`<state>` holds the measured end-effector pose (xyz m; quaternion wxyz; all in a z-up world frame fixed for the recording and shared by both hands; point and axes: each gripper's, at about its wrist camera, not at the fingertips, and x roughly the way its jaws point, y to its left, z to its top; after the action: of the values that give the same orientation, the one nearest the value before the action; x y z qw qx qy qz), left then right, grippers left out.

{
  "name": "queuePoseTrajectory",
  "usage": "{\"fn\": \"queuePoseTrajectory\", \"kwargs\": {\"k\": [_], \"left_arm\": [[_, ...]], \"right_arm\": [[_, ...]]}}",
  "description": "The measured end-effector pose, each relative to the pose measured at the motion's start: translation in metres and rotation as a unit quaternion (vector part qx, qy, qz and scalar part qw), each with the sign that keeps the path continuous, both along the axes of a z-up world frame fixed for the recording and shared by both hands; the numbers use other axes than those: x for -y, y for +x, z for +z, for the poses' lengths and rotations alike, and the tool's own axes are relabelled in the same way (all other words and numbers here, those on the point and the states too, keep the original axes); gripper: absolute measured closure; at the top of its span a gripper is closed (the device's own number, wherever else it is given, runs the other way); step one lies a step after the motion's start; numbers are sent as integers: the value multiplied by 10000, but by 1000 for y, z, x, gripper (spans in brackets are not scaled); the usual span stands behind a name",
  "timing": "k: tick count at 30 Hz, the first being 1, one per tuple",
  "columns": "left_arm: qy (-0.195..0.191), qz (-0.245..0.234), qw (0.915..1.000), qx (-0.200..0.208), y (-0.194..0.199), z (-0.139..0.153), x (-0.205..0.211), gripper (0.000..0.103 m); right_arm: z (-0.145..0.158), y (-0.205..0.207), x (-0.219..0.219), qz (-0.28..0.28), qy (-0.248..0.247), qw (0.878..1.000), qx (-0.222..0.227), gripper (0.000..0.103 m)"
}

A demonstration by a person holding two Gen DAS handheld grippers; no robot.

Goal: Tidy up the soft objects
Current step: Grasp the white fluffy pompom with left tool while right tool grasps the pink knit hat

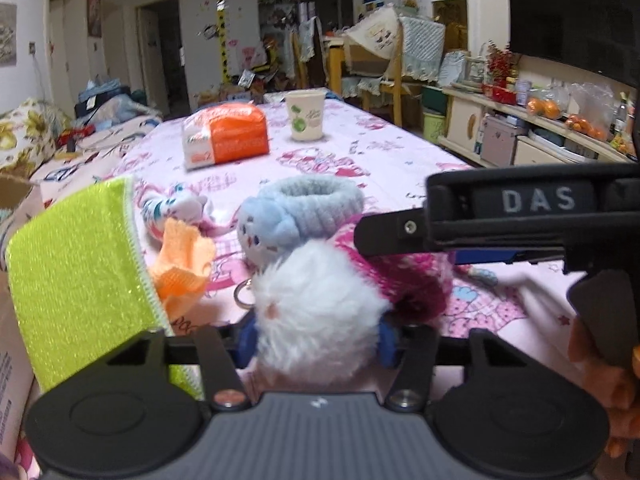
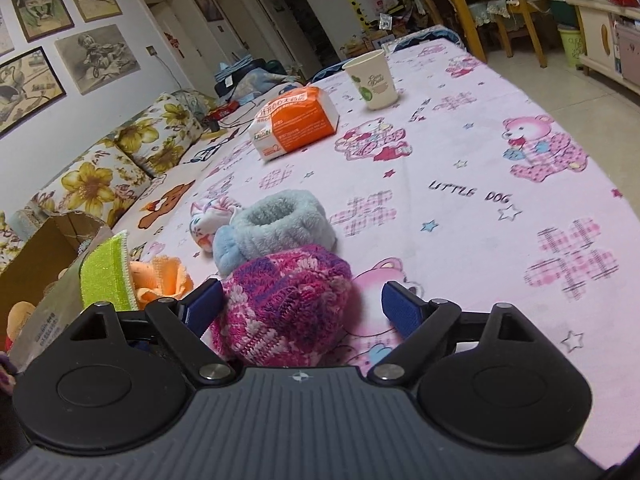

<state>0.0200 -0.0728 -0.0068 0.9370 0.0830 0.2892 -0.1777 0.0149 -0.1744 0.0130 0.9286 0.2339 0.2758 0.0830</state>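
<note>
Pompom (image 1: 316, 312) — between left tool (image 1: 318, 338) pads

I see bare counter (image 2: 500, 240) on the right; soft toys and a green cloth (image 2: 106, 272) crowd the left.

Left gripper (image 1: 318, 336): black plastic linkage arms, two round black discs at 7 and 5 o'clock, ribbed grey centre plate with a small white mark, silver pivot screws, blue finger pads (image 1: 387, 342).

Right gripper (image 2: 303, 304): same build. Seen from the left wrist view at 3 o'clock, its black body is lettered "DAS".
</note>
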Motion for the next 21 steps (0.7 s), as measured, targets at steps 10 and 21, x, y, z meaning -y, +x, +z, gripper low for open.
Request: {"fn": "queuePoseTrajectory", "kwargs": {"k": [10,21], "left_arm": [[-383,89,9989,-245,4,5,-7,59],[-658,147,9971,-346,6,7,-14,61]], "right_arm": [[-3,2,-7,72,90,9999,-92,0],[4,1,-20,111,-167,9997,-111,30]]}}
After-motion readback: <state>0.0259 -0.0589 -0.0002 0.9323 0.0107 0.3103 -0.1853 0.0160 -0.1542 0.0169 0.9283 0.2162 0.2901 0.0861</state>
